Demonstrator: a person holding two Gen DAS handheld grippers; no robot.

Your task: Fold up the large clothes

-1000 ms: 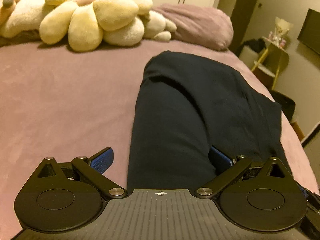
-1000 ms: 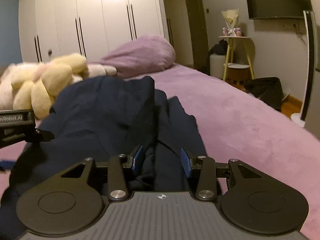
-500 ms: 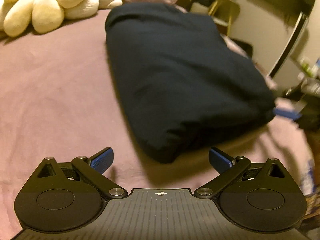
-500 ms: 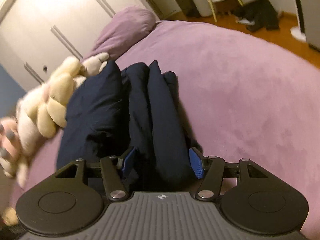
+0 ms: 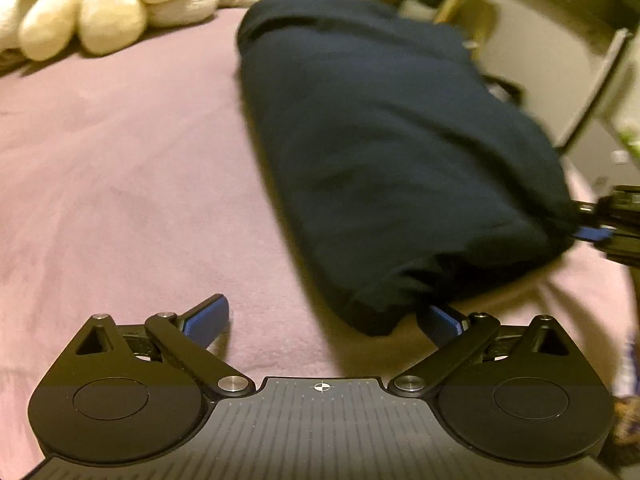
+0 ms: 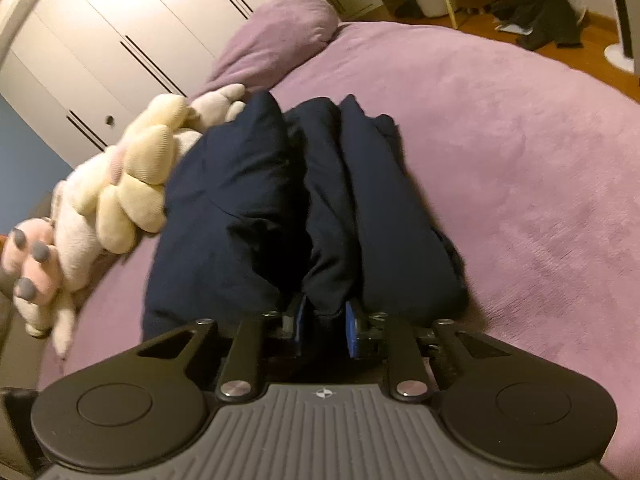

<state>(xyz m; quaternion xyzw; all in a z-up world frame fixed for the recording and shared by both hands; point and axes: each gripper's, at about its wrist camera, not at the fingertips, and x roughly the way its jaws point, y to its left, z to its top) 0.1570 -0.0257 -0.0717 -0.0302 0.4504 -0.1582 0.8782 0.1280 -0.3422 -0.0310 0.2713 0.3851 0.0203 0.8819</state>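
Garment (image 5: 384, 152) edge — blurred, part-hidden

A folded garment (image 6: 304, 208) lies on the bed (image 6: 520, 184), its layers stacked in ridges running toward the pillow (image 6: 280, 36) at the bed's head. A plush toy (image 6: 136, 176) lies on the bed just left of the garment, touching its far corner. The right claw (image 6: 323, 320) pinches a middle layer at the garment's near edge; the left claw (image 5: 324, 320) spreads at the garment's near corner. Behind the pillow stands a wardrobe (image 6: 132, 36).
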